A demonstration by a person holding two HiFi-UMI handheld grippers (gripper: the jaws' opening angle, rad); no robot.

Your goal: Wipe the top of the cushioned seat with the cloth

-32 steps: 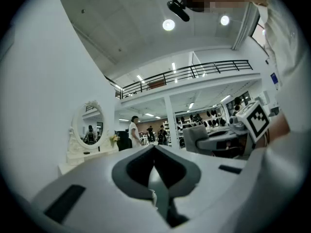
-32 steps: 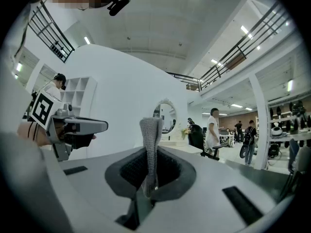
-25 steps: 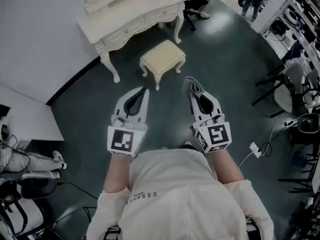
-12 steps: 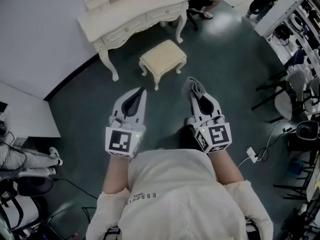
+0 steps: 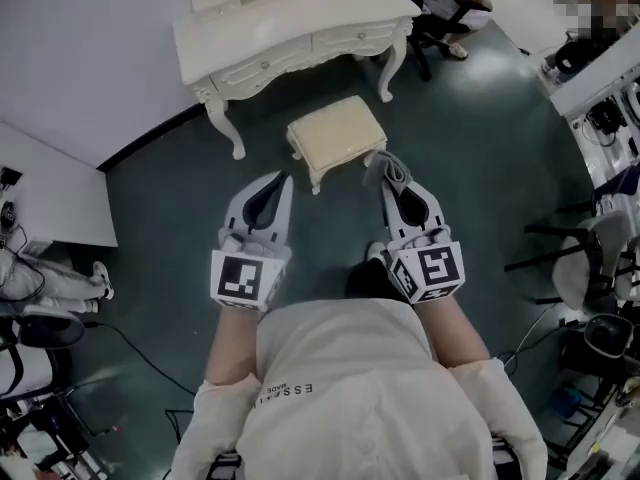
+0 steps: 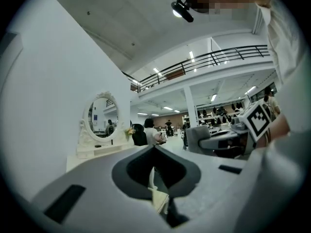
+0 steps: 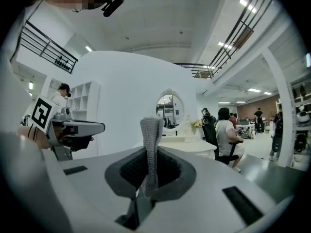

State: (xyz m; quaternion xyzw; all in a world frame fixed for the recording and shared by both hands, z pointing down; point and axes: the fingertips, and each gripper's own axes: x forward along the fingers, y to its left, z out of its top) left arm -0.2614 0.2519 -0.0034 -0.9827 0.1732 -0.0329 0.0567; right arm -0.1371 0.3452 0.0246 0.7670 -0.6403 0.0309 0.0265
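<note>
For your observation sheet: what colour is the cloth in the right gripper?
Grey cloth, clearest in the right gripper view.

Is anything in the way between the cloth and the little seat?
No, nothing that shows. The right tool grips the cloth, and only bare floor lies between it and the cushioned seat just ahead.

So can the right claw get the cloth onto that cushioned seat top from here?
Probably yes. The right claw, shut on the cloth, hangs just short of the cushioned seat, whose top is bare, and nothing stands between them.
</note>
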